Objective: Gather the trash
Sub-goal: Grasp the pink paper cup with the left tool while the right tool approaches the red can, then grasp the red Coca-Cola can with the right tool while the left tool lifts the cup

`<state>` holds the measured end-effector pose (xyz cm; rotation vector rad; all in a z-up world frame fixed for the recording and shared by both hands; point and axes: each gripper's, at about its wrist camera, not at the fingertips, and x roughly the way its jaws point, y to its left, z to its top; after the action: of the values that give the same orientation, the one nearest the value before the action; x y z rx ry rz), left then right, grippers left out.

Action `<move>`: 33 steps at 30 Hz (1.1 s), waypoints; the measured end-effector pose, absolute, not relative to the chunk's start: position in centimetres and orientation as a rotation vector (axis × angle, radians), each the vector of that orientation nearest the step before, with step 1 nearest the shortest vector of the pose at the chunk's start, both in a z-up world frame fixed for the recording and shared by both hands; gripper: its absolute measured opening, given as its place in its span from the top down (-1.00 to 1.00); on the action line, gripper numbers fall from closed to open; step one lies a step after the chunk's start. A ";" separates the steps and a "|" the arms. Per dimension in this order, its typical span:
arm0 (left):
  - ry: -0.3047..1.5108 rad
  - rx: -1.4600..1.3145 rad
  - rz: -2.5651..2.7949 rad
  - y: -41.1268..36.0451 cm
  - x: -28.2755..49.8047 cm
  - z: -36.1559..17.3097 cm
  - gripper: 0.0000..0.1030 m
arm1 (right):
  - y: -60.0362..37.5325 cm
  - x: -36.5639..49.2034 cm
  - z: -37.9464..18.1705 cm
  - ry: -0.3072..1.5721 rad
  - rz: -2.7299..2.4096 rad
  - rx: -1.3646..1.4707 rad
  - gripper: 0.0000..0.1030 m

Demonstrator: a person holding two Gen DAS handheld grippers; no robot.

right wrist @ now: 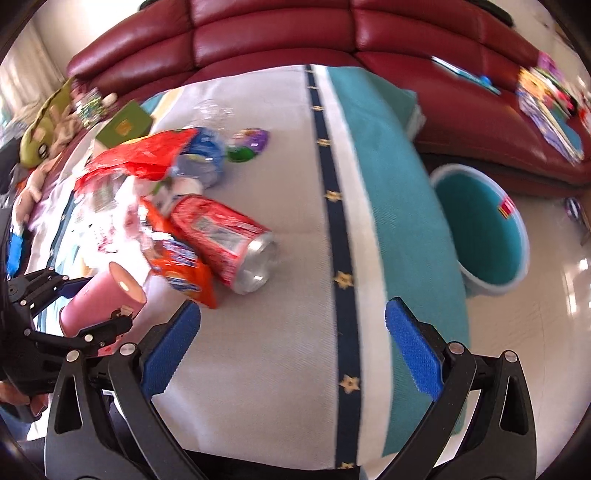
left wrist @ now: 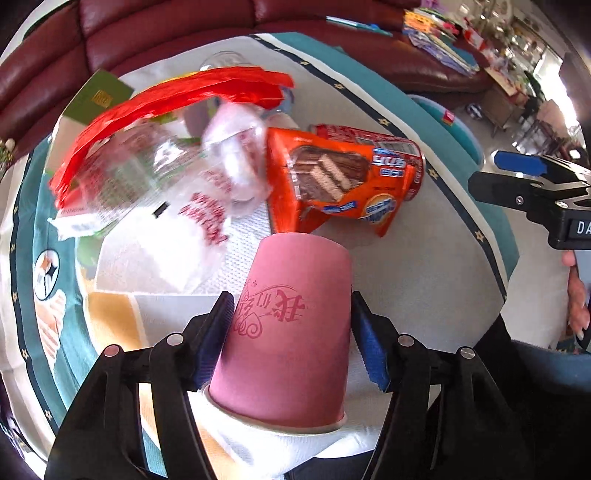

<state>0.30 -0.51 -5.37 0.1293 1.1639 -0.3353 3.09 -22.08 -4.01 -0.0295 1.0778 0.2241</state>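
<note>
My left gripper [left wrist: 291,321] is shut on a pink paper cup [left wrist: 288,332], held upside down and tilted over the table; the cup also shows in the right wrist view [right wrist: 103,299]. Beyond it lie an orange wafer wrapper [left wrist: 332,181], a red soda can [right wrist: 225,243] on its side, and a clear plastic bag with a red strip [left wrist: 166,110]. My right gripper [right wrist: 291,339] is open and empty above the tablecloth. A teal trash bin [right wrist: 484,229] stands on the floor to the right of the table.
The table carries a white and teal cloth [right wrist: 369,184]. A dark red sofa [right wrist: 295,33] runs behind it, with books [right wrist: 550,107] on its seat. A green box [right wrist: 125,125], a blue wrapper [right wrist: 203,155] and a purple item [right wrist: 251,140] lie farther back.
</note>
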 end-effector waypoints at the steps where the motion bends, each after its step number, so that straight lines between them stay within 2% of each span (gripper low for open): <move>1: 1.163 0.108 -0.319 0.3 0.3 -5.4 -0.25 | -21.0 3.3 -3.8 1.072 0.247 -0.056 -0.88; 7: 1.157 0.016 -0.270 4.1 -0.1 -5.6 -0.27 | -15.5 5.0 -3.5 1.085 0.379 -0.170 -0.79; 14: 1.160 -0.040 -0.265 5.8 -0.7 -6.1 -0.57 | -12.7 6.2 -3.8 1.121 0.422 -0.238 -0.74; 16: 1.161 -0.051 -0.273 5.8 -0.6 -6.4 -0.57 | -12.6 6.5 -3.8 1.131 0.423 -0.252 -0.74; 18: 1.153 -0.053 -0.282 5.6 -0.6 -6.6 -0.54 | -13.0 6.6 -3.4 1.136 0.427 -0.238 -0.74; 19: 1.149 -0.058 -0.295 5.6 -0.7 -6.5 -0.23 | -13.3 6.6 -3.0 1.134 0.425 -0.223 -0.74; 25: 1.098 -0.092 -0.288 5.8 -1.5 -4.2 -0.21 | -16.7 8.1 -1.6 1.074 0.329 -0.175 -0.74; 27: 1.084 -0.111 -0.297 5.6 -1.4 -3.2 -0.21 | -17.9 9.3 -2.2 1.078 0.287 -0.161 -0.58; 29: 1.068 -0.126 -0.307 5.4 -1.2 -2.2 -0.21 | -18.3 10.1 -3.7 1.129 0.287 -0.157 -0.15; 31: 1.053 -0.135 -0.307 5.5 -1.1 -1.4 -0.21 | -17.9 10.2 -5.1 1.191 0.325 -0.147 -0.04; 33: 1.042 -0.146 -0.301 5.7 -1.0 -0.9 -0.21 | -17.2 9.6 -5.7 1.222 0.386 -0.133 -0.04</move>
<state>-0.96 5.67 -0.87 -0.1463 1.0420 -0.3014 9.58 -17.23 -5.69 -0.1332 1.2225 0.3860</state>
